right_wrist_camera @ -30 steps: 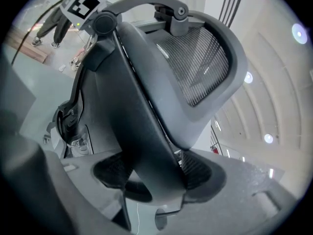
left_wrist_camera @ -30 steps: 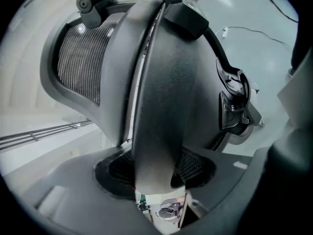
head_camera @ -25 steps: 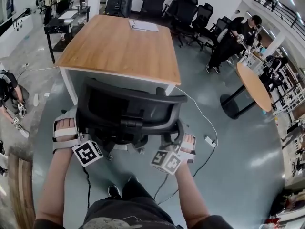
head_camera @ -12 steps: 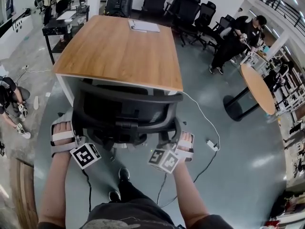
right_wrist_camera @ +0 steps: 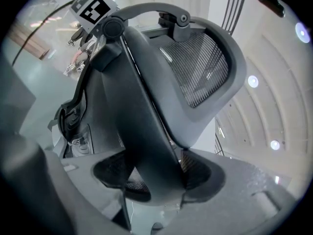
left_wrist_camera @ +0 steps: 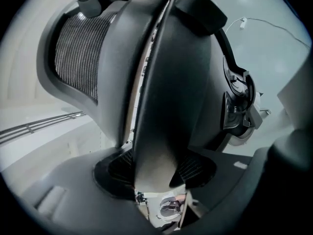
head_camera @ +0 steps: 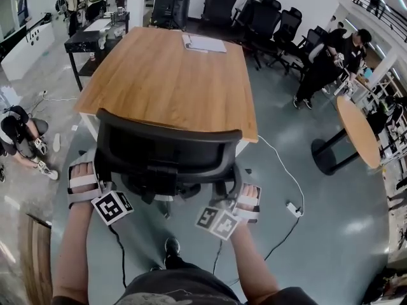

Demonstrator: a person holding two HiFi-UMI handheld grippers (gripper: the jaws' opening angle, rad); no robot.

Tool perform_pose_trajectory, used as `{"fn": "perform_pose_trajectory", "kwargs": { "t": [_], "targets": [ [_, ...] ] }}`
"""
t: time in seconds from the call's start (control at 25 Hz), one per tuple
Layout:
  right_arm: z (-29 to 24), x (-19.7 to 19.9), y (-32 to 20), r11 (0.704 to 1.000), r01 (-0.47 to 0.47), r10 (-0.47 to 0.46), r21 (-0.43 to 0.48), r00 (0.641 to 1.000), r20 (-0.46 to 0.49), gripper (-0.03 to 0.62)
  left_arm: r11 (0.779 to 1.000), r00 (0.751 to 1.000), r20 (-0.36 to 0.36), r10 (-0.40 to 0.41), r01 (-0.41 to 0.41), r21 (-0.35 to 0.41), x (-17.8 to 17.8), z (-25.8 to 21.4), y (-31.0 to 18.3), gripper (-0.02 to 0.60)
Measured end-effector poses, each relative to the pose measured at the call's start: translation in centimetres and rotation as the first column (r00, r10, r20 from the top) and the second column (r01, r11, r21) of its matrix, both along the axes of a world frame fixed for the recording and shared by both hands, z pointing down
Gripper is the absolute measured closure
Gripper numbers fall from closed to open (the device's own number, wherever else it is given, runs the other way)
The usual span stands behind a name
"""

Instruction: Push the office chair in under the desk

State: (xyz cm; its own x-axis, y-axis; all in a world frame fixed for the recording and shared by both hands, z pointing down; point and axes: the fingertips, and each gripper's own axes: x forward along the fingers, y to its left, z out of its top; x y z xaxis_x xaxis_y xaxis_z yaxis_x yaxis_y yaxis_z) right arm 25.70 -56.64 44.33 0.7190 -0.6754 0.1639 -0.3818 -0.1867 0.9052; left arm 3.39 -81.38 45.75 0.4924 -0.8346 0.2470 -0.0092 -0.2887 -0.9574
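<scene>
My left hand-held gripper (left_wrist_camera: 156,173) and right hand-held gripper (right_wrist_camera: 159,177) each pinch the office chair (head_camera: 166,151) by one side of its backrest. It stands at frame centre, at the wooden surface's (head_camera: 165,68) near edge.

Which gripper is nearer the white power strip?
Right. The right gripper holds the office chair on the side toward the power strip; the left gripper holds the far side.

Light wooden desk (head_camera: 168,81), white legs, on glossy grey floor (head_camera: 324,240). White papers (head_camera: 205,43) flat at far end of top. At near edge, office chair (head_camera: 166,154) on floor. White power strip (head_camera: 294,209) on floor right of desk; round wooden table (head_camera: 357,131) beyond.
</scene>
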Motion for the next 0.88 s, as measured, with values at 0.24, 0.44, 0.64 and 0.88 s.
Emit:
{"fn": "perform_pose_trajectory", "kwargs": {
  "t": [0.24,0.44,0.64,0.88],
  "targets": [
    [0.4,1.5,-2.0,1.000,0.012,-0.012,0.010,1.000,-0.005,0.318,1.000,1.000,-0.008,0.006,-0.005,0.020,1.2,0.4,-1.7,0.328],
    [0.2,1.9,-3.5,1.000,0.018,-0.018,0.012,1.000,-0.020,0.318,1.000,1.000,-0.017,-0.001,0.001,0.015,2.0,0.1,-3.7,0.329],
    [-0.1,2.0,-5.0,1.000,0.012,-0.012,0.010,1.000,-0.021,0.316,1.000,1.000,-0.012,0.010,-0.010,0.017,2.6,-0.2,-5.6,0.329],
    [-0.2,3.8,-7.4,1.000,-0.005,0.006,0.008,1.000,-0.018,0.318,0.999,0.999,-0.009,0.040,-0.040,0.017,4.5,-0.2,-8.0,0.328]
  ]
}}
